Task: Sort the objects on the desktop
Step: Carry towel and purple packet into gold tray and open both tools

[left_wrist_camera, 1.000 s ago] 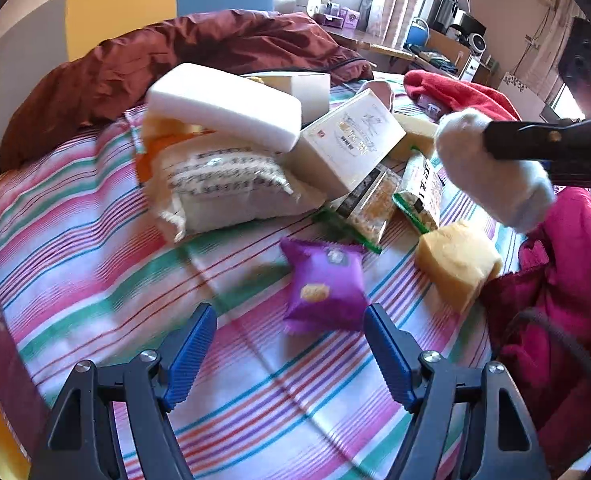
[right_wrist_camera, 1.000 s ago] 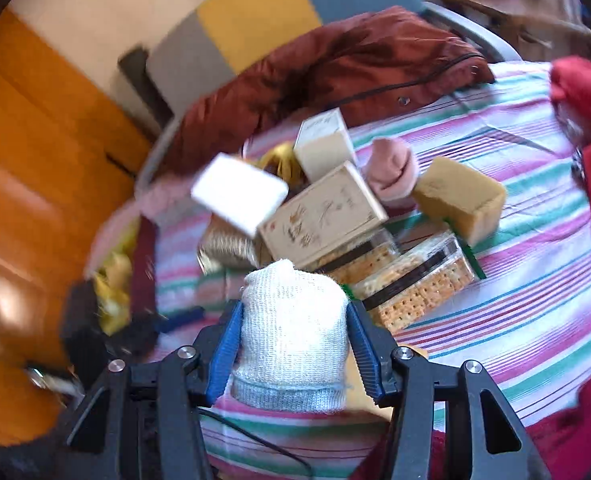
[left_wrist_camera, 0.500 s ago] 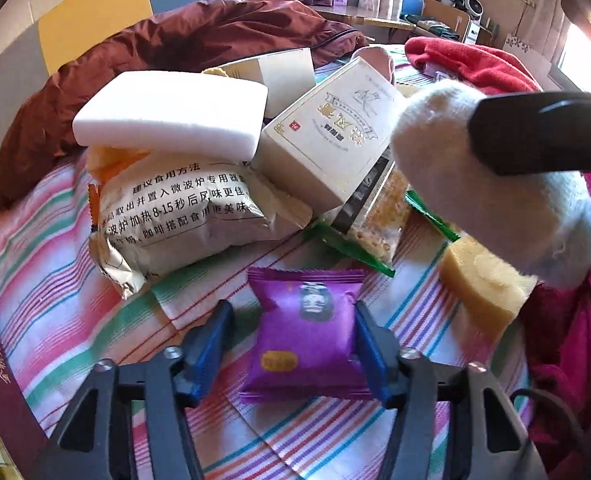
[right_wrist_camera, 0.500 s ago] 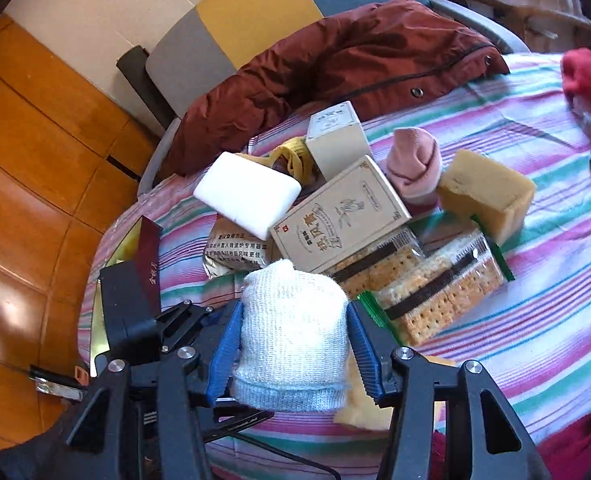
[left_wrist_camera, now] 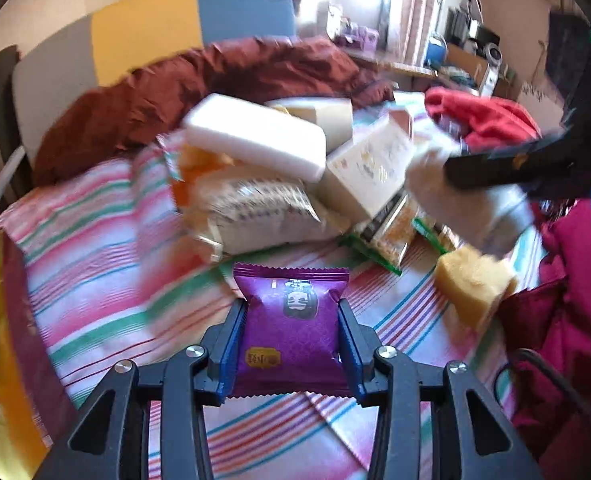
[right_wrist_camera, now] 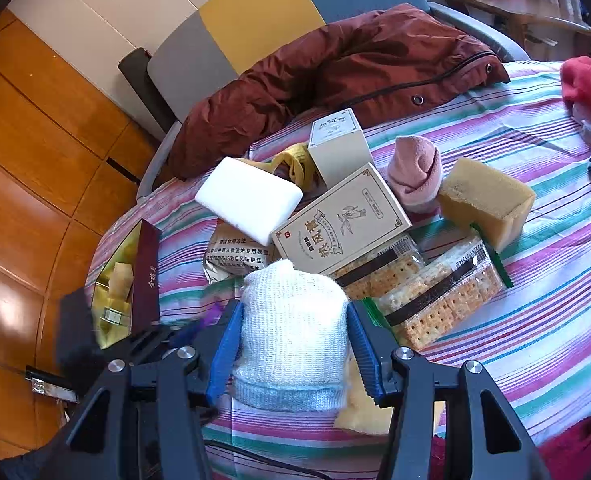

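**Desk:** Jaws first, what have they got?

**Photographer:** Left gripper (left_wrist_camera: 291, 334) has just closed its jaws onto a purple snack packet (left_wrist_camera: 291, 320), blue pads pressing both side edges. Right gripper (right_wrist_camera: 293, 344) sits part-open around a rolled white sock (right_wrist_camera: 293, 328), squeezed between its pads.

**Desk:** Where is the packet?

**Photographer:** Near edge of the striped tabletop (left_wrist_camera: 95, 264), in front of the heap: white sponge block (left_wrist_camera: 255, 140), beige box (left_wrist_camera: 371, 168), cracker packs (right_wrist_camera: 435, 292), yellow sponge (left_wrist_camera: 475, 284).

**Desk:** What could go wrong?

**Photographer:** My reading: the packet is a soft, air-filled pouch gripped only by its sides, so it could buckle or slide out of the slick film on a fast swing. The right gripper, seen from the left camera, hangs close over the heap to the right, so the two could knock together if their paths cross. The sock is soft too and could slip out.

**Desk:** Hand pose?

**Photographer:** Both tools pitch steeply down toward the cloth. The left view is motion-blurred, the right sharp.
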